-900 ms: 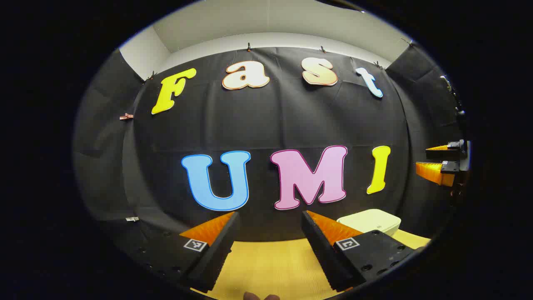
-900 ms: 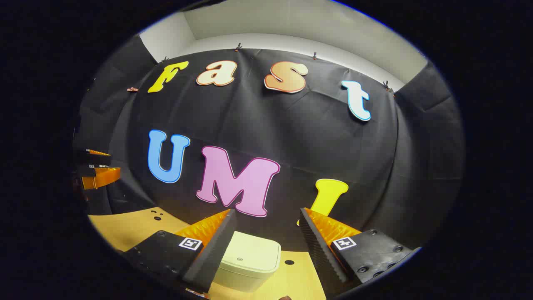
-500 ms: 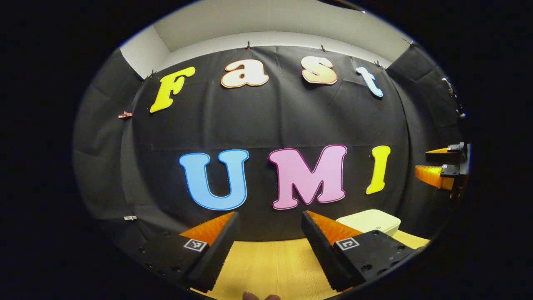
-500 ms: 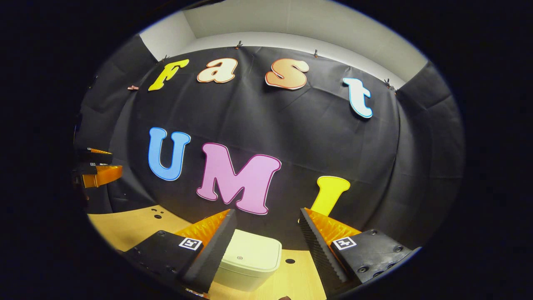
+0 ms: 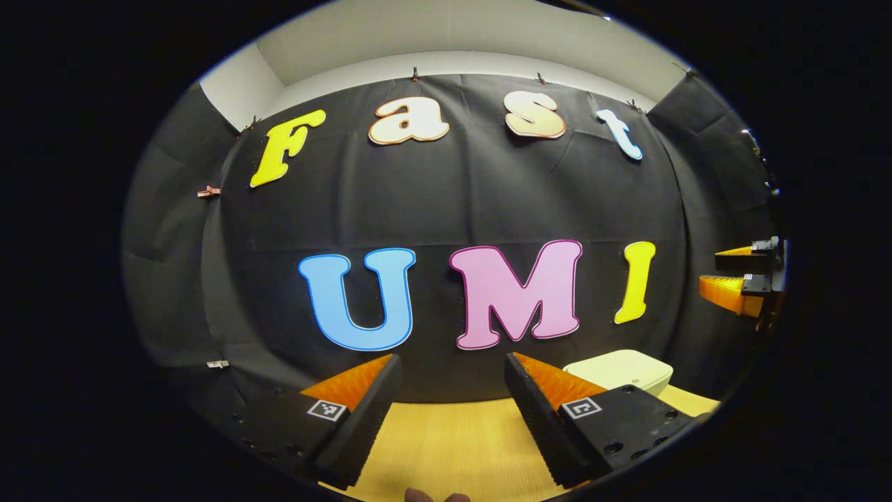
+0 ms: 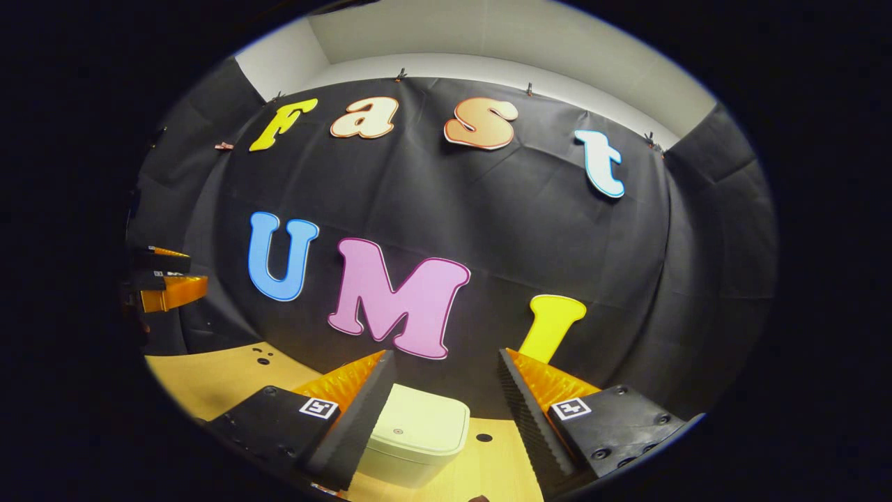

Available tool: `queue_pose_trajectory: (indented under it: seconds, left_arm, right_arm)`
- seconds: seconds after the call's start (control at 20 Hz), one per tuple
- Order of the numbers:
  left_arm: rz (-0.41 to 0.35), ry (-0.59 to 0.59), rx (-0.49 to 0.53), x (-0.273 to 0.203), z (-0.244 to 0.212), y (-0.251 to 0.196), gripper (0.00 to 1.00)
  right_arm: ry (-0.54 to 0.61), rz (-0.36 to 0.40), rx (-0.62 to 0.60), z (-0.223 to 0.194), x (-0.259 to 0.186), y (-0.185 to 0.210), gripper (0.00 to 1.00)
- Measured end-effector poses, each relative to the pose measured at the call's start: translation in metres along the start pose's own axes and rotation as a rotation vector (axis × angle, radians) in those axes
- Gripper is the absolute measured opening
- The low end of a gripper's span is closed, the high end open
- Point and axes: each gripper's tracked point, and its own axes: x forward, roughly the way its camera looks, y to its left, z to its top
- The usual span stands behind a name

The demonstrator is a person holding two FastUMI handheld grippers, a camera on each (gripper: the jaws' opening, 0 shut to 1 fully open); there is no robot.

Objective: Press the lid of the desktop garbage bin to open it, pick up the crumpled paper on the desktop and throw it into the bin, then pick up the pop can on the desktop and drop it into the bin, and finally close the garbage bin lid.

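A pale cream garbage bin (image 6: 418, 436) with its lid down stands on the wooden desktop (image 6: 216, 376), just beyond and below my right gripper (image 6: 446, 369), whose fingers stand open with nothing between them. In the left gripper view the same bin (image 5: 620, 368) sits at the lower right, partly behind the right-hand finger. My left gripper (image 5: 453, 373) is open and empty above the desktop (image 5: 453, 439). Each gripper shows at the other view's edge: the right gripper (image 5: 742, 275) far right, the left gripper (image 6: 164, 279) far left.
Black cloth closes the booth behind the desk. Small dark holes (image 6: 263, 360) mark the desktop at the left, and another hole (image 6: 483, 438) lies right of the bin. A bit of something pinkish (image 5: 435, 496) peeks in at the bottom edge of the left gripper view.
Both views shifted only slightly. The right gripper's fingers have drawn in a little, with the bin staying between and below them.
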Motion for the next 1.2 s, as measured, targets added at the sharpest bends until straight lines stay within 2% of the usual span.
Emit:
queue_pose_trajectory:
  seconds: [0.25,0.35,0.4,0.7,1.2]
  left_arm:
    - [0.008,0.000,0.002,0.001,-0.001,0.005,0.96]
    - [0.010,-0.004,0.001,0.001,0.000,0.007,0.96]
    - [0.010,-0.004,0.001,0.000,-0.001,0.007,0.96]
    - [0.007,-0.004,-0.006,-0.001,-0.002,0.008,0.96]
    - [0.037,0.010,0.010,-0.012,-0.007,0.015,0.96]
  right_arm:
    - [0.037,0.055,0.079,-0.006,0.008,0.013,0.25]
    - [0.036,0.081,0.102,-0.009,0.011,0.019,0.05]
    - [0.036,0.095,0.109,-0.009,0.014,0.020,0.05]
    - [0.242,0.157,0.118,-0.072,0.051,0.033,0.05]
    - [0.400,0.191,0.121,-0.165,0.067,0.057,0.05]
